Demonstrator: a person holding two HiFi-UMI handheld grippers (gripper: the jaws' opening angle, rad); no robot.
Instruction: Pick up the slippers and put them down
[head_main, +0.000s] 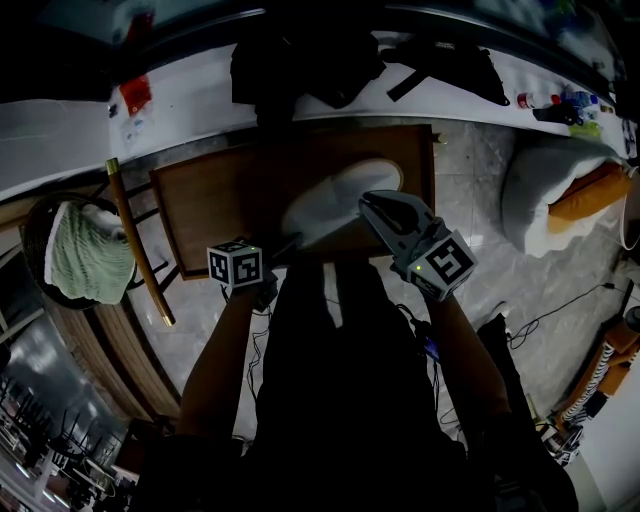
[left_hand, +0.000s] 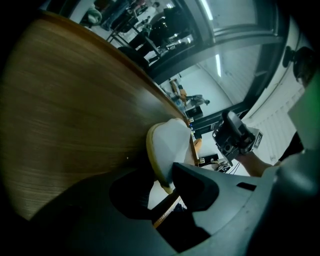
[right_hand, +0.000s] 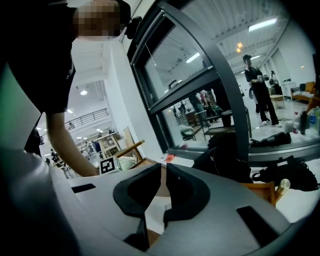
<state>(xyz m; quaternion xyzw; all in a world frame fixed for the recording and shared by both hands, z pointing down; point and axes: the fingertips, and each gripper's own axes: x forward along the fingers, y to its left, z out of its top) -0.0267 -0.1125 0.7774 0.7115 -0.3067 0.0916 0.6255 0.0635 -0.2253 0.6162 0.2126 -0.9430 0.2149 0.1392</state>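
White slippers (head_main: 340, 195) with tan soles lie on a brown wooden table (head_main: 200, 210). My left gripper (head_main: 280, 245) reaches in from the table's near edge. In the left gripper view the slipper (left_hand: 172, 142) stands on edge on the table (left_hand: 65, 110), and its near end sits between the jaws of the left gripper (left_hand: 160, 185), which press on it. My right gripper (head_main: 372, 203) hovers over the slippers' near right side. In its own view the right gripper (right_hand: 164, 172) is shut to a thin slit, and the white slipper (right_hand: 157, 212) shows below.
A round basket with a green cloth (head_main: 85, 255) and a wooden pole (head_main: 138, 240) stand left of the table. On the right floor lies a white beanbag (head_main: 555, 190) with an orange cushion. Dark bags (head_main: 300, 55) rest on the white ledge behind. Cables run by my feet.
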